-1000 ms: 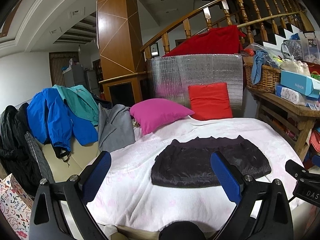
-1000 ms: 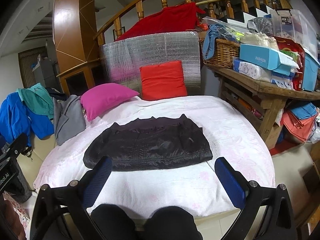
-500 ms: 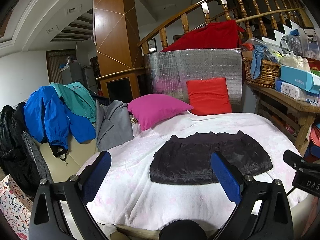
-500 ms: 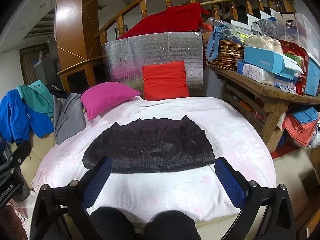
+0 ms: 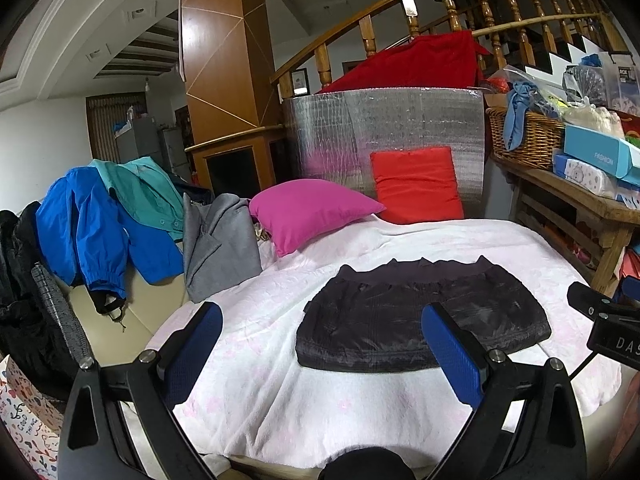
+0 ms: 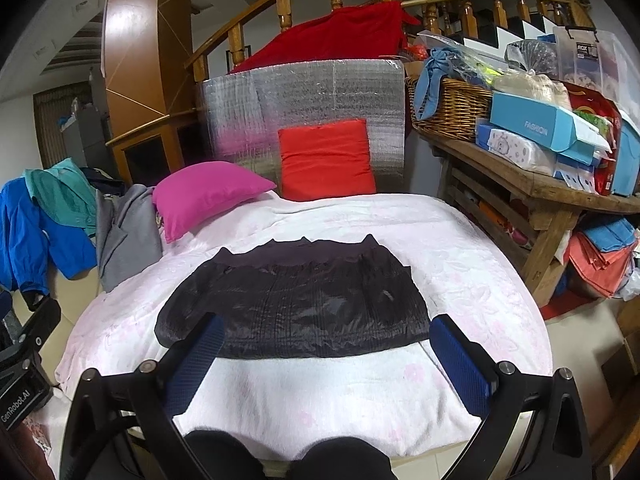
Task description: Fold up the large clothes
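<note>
A black shiny jacket (image 5: pixel 420 320) lies folded flat on the pink-white blanket of the bed (image 5: pixel 280 380); it also shows in the right wrist view (image 6: pixel 296 304). My left gripper (image 5: pixel 320 344) is open and empty, held short of the bed's near edge, left of the jacket's middle. My right gripper (image 6: pixel 328 356) is open and empty, held before the jacket's near edge. Part of the right gripper's body shows at the right edge of the left wrist view (image 5: pixel 608 328).
A magenta pillow (image 5: pixel 308 208) and a red cushion (image 5: pixel 416 184) lie at the bed's far end. Blue, teal and grey garments (image 5: pixel 132 216) hang over a sofa at left. A wooden table (image 6: pixel 532 184) with a basket and boxes stands at right.
Both grippers have drifted slightly closer to the bed and a little lower. The jacket has not moved. Both grippers stay open.
</note>
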Action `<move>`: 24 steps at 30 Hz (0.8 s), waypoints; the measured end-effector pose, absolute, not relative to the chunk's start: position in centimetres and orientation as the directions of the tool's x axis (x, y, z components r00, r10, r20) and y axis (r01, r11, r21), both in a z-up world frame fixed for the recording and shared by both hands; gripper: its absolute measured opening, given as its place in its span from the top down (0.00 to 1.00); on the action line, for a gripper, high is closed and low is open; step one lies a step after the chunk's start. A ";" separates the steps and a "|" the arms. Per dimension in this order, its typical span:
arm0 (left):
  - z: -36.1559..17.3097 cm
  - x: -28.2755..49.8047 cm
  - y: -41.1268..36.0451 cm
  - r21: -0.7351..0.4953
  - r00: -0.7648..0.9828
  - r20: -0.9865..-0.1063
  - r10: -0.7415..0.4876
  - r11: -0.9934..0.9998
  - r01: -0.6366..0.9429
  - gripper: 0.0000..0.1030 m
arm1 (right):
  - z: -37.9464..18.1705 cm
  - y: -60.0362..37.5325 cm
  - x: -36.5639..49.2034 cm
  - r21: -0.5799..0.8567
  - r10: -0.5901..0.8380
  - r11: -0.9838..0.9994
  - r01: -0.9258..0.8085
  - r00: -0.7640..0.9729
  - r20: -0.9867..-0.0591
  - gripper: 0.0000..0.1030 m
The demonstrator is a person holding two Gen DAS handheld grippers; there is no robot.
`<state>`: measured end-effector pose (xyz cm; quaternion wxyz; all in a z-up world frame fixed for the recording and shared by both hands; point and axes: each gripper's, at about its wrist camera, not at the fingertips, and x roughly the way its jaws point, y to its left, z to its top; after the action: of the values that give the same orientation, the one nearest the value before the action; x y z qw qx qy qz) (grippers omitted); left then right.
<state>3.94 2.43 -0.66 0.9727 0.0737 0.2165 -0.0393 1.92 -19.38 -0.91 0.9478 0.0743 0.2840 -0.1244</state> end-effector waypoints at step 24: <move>-2.7 10.3 0.9 0.139 0.874 -0.485 -0.036 0.983 0.117 0.03 | -3.5 -20.6 8.5 0.067 -0.196 0.952 0.298 0.763 -0.616 0.00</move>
<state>10.28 0.93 -2.74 0.9644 0.0824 0.2481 -0.0397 8.52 -20.61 -3.48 0.9354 0.0808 0.3179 -0.1320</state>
